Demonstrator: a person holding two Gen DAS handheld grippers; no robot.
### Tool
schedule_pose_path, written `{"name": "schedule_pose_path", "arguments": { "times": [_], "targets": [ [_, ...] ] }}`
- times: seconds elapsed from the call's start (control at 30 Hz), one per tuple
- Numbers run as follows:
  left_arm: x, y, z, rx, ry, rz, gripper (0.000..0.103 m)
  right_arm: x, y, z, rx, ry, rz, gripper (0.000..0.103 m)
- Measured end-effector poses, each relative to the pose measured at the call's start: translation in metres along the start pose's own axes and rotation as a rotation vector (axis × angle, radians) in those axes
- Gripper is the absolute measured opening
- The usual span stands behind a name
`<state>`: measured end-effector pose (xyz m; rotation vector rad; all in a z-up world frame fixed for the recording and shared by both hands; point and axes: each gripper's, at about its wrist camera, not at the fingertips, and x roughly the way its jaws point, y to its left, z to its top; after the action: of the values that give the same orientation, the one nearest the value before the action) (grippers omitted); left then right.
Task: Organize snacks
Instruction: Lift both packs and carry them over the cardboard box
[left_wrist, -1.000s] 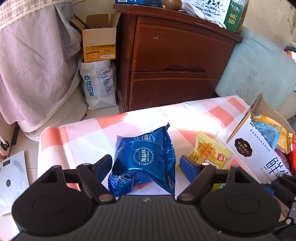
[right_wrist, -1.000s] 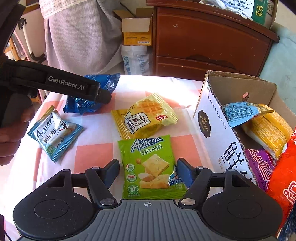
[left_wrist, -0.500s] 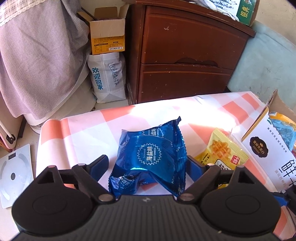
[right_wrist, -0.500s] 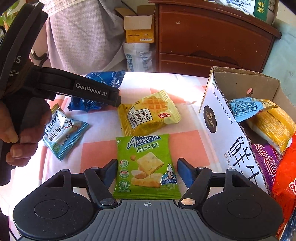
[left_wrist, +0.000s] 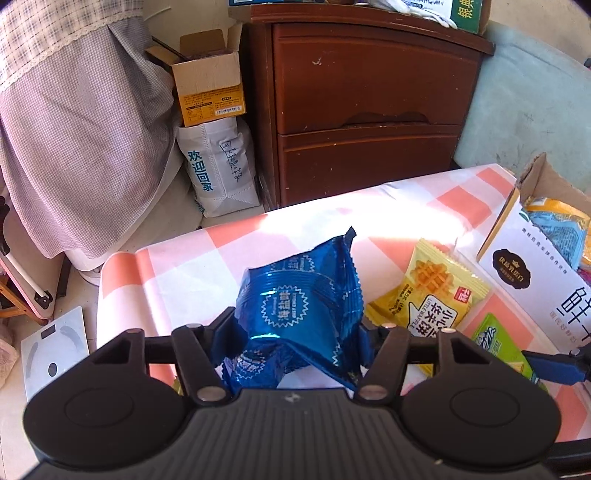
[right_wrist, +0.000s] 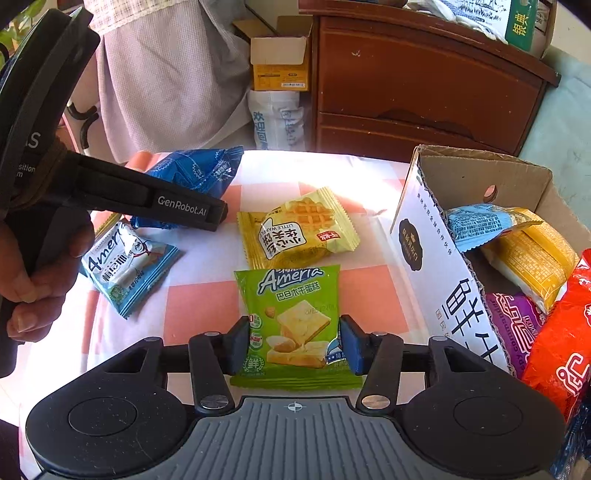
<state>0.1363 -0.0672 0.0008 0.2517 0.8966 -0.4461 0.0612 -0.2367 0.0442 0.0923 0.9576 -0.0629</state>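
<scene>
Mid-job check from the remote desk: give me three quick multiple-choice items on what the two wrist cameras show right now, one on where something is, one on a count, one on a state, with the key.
1. Where does the yellow waffle packet lie?
A. inside the cardboard box
B. on the checked tablecloth, just beyond the green packet
C. on the floor

2. How many snack packets lie on the tablecloth outside the cardboard box?
A. two
B. four
C. six

3. What is between the right gripper fingers?
A. the green packet
B. nothing
C. a blue packet

Key: 1 B, it rests on the cloth past the green one. 2 B, dark blue packet, light blue packet, yellow, green. 3 A, the closing blue pads touch both its side edges.
</scene>
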Motion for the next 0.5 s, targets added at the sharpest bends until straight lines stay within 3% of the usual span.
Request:
{"name": "schedule_pose_path", "arguments": {
  "times": [0.5],
  "targets": [
    [-0.044, -0.012, -0.012, 0.054, -0.062, 0.061, 0.061, -0.032, -0.010, 0.014, 0.045, -0.097, 0.000, 0.050]
  ]
}}
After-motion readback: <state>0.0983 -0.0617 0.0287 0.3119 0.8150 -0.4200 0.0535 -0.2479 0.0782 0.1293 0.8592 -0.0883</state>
